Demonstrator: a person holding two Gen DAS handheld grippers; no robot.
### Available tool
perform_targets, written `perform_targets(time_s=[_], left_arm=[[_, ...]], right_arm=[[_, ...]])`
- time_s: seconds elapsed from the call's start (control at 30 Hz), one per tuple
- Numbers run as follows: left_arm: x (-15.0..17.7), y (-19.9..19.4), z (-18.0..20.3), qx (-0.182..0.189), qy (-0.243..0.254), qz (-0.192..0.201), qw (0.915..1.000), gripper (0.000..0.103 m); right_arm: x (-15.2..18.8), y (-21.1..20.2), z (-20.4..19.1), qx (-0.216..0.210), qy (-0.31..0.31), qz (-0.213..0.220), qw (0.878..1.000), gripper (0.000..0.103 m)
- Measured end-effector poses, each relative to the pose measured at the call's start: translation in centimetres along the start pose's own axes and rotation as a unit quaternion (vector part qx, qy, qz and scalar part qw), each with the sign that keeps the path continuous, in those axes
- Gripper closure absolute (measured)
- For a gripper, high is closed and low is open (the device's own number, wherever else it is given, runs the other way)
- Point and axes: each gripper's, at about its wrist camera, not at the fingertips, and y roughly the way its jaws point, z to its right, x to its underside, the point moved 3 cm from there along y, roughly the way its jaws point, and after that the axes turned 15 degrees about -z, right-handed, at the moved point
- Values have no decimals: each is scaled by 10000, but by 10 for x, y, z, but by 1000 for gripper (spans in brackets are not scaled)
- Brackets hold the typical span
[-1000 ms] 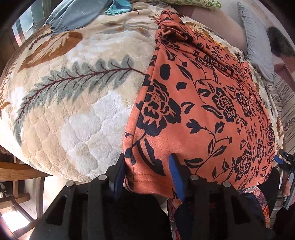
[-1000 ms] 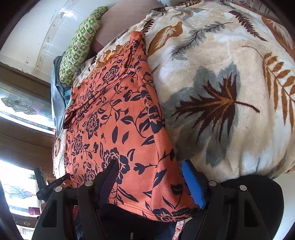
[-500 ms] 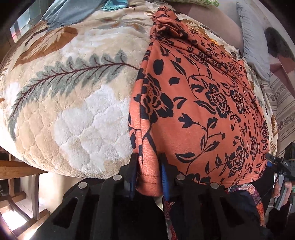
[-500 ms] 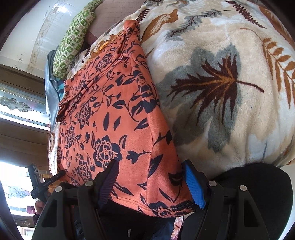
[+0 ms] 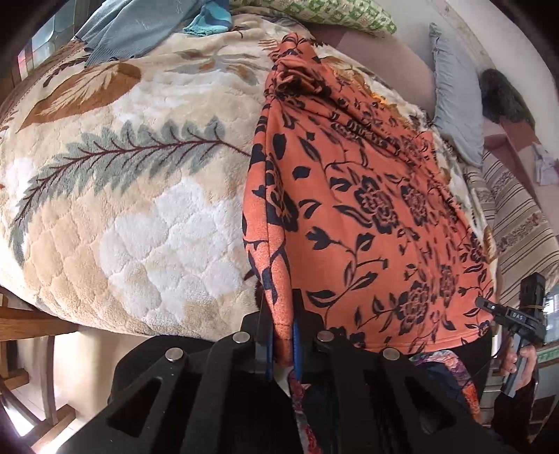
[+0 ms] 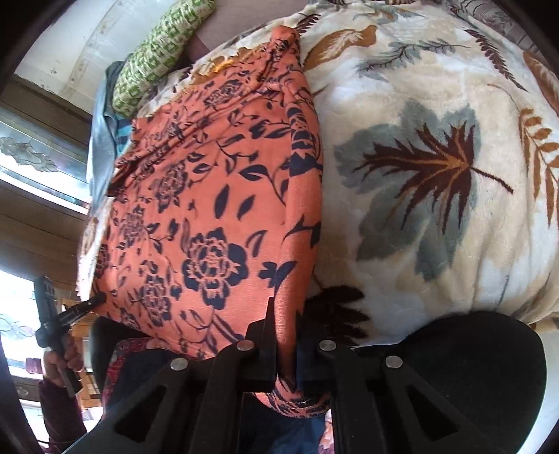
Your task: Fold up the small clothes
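We hold the left tool (image 5: 279, 335) clenched on the near hem corner of the orange floral garment (image 5: 367, 216); its jaws have just been closing, and the cloth is pinched between the blue pads. We hold the right tool (image 6: 284, 342) clenched on the opposite hem corner of the same garment (image 6: 209, 216); its jaws have likewise just been closing on the fabric. The pinched hem edge is hidden between the fingers in both wrist views. Below the tools, a patterned dark cloth is only partly visible and hard to identify.

In the left wrist view, the right tool (image 5: 489, 307) carries a small label, too blurred to read.

The garment lies on the bed's leaf-print plush blanket (image 5: 139, 209). Its long axis runs away from us, from the hem at the bed's near edge to a bunched far end. Beyond it lie a green patterned pillow (image 6: 157, 56) and a blue-grey garment (image 5: 129, 31), cut off at the frame edge.
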Motion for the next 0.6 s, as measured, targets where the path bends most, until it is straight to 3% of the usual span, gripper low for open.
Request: perform_targets(time_s=[0.17,0.37,0.6], left_arm=[[-20,-50,15,810,133,392,9959,95],[-76,-98,29,1484,97,801,9856,95],[-188,-99,18,1645,-415,928,9811,95]], right_arm=[[-12,-46,-30,-926,-175,404,9947,96],[-60,-95,-48,-2009,-124,961,9748,96],[-174,-110,-35,-2188,408,1356,9654,96]])
